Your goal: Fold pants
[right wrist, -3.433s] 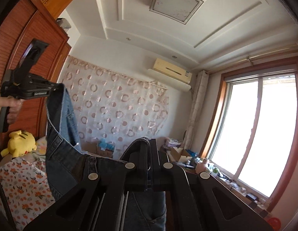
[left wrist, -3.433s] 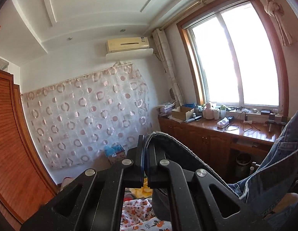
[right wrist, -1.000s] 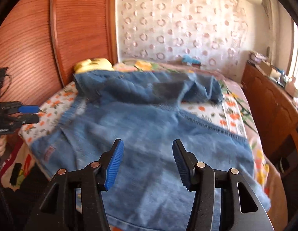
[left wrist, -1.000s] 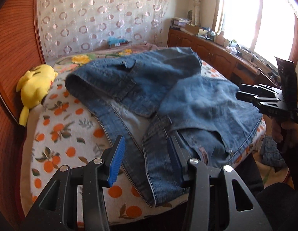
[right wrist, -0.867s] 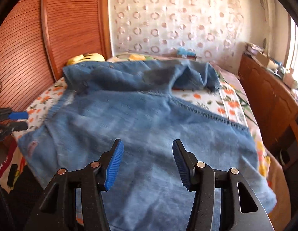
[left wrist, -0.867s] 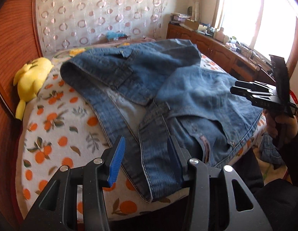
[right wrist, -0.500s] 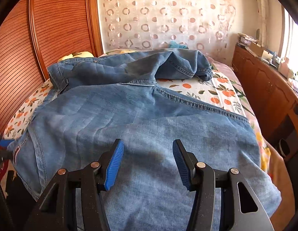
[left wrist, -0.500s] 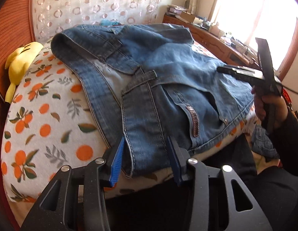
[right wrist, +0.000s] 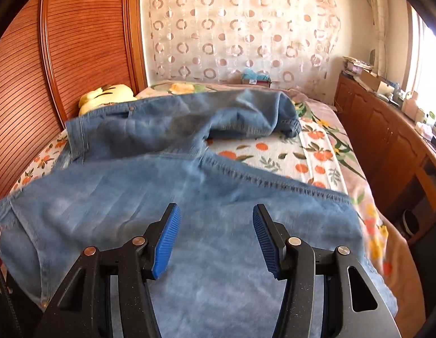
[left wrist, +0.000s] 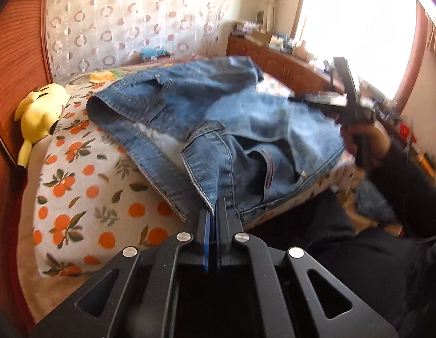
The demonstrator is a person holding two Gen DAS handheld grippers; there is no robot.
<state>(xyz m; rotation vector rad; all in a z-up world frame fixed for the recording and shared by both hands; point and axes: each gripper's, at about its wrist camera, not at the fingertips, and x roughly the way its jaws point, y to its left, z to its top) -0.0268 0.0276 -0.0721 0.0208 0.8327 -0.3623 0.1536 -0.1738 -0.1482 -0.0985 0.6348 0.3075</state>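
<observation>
1. At the bed's left edge, against the ribbed wooden headboard (left wrist: 9, 64), lies a yellow plush toy (left wrist: 39, 112); the right wrist view shows it just beyond the far end of the denim.
2. The bed (left wrist: 85, 194) wears a sheet printed with oranges and leaves, bare along its left side and again on the right half beyond the jeans (right wrist: 308, 155).
3. The jeans (left wrist: 218, 118) sprawl across the middle of the bed, waistband end at the near edge. One leg lies doubled back toward the far side, its hem (right wrist: 288, 124) resting on the sheet. The other leg spreads broad and flat toward the near right corner (right wrist: 218, 197).
4. My left gripper (left wrist: 218, 205) has just been closing, and its jaws are now pinched tight on the jeans' waistband edge at the near edge of the bed, denim caught between the pads.
5. My right gripper (right wrist: 216, 236) hangs over the flat leg near the bed's near edge, its blue-padded jaws standing apart with nothing pressed between them. Whether the tips touch the cloth I cannot tell.
6. In the left wrist view that right gripper (left wrist: 310, 100) shows blurred over the right side of the jeans, held in my right hand (left wrist: 364, 140) with a dark sleeve behind it.
7. Along the right wall runs a wooden cabinet (right wrist: 386, 140) under a bright window, its top cluttered with small things too blurred to name.
</observation>
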